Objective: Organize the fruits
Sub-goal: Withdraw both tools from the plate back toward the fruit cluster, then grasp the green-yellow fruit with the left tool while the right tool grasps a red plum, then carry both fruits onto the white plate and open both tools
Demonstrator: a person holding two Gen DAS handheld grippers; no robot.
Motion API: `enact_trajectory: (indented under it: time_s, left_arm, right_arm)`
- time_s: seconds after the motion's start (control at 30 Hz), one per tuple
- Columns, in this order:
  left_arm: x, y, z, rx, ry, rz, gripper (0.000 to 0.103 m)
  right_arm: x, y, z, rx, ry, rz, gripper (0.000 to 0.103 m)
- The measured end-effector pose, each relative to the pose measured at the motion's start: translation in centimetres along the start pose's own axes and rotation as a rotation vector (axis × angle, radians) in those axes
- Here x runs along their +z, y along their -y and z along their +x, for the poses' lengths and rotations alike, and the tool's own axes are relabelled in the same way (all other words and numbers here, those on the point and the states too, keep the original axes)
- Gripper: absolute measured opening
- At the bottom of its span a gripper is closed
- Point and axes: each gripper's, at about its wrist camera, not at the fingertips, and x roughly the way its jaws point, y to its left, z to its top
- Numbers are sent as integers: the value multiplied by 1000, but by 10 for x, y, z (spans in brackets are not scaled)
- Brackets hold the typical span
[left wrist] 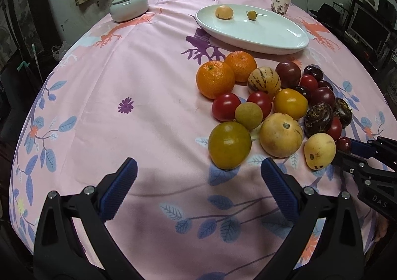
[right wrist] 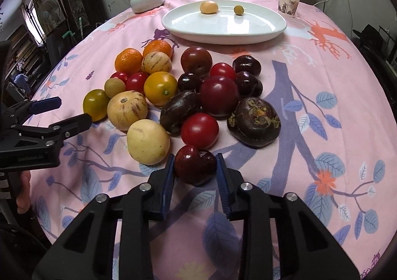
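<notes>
Nearest the pile's edge, right gripper fingers clamp a dark cherry — left gripper fingers wide.

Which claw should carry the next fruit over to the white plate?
Right. The right claw is already closed on the dark red cherry at the pile's near edge. The left claw stands open over bare cloth, holding nothing. The white plate lies beyond the pile.

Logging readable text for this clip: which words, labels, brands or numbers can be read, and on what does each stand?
"DAS": raised letters on the black body of the right gripper, seen in the left wrist view.
Embossed line on the left gripper body, right wrist view: too blurred to read.
Print on the paper cup: a pattern, no legible words.
Nothing readable on the plate, fruits or tablecloth.
</notes>
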Motion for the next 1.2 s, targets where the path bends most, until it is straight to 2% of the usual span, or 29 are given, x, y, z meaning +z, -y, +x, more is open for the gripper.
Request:
enact_trajectory:
  time_s: [0.23,0.27,0.37,0.4,0.43,0.53,0.57,0.8,0.97,1.2]
  left_arm:
    - [6,1,13,-18,-6,-16,100]
    - [6,2,14,-23,-7,-15,95]
    - [6,4,21,-60,-35,-14,69]
    - [5,5,24,-70,-43,-14,64]
    - [5,6,24,-64,-36,-11,63]
    - [6,8,21,-97,-21,-11,42]
    - [7,9,19,-96,-17,-11,38]
    - [5,9,11,-99,0,-14,38]
    - [4,10,-12,-117,40,-11,38]
    - [20,16,-36,-139,70,27,38]
  right_arm:
    - [-2,3,-7,13,15,18,33]
    - [-2,4,-7,14,15,20,33]
    - [-2,6,-5,22,10,29,33]
    - [-2,7,-4,26,8,32,33]
    - [-3,6,-4,28,8,33,33]
    - [-3,5,-4,32,9,32,33]
    - [-2,5,-4,32,11,31,33]
    - [-2,4,-6,33,15,35,33]
    - [-2,-3,-20,31,47,22,33]
    - [11,-12,-40,32,87,-29,33]
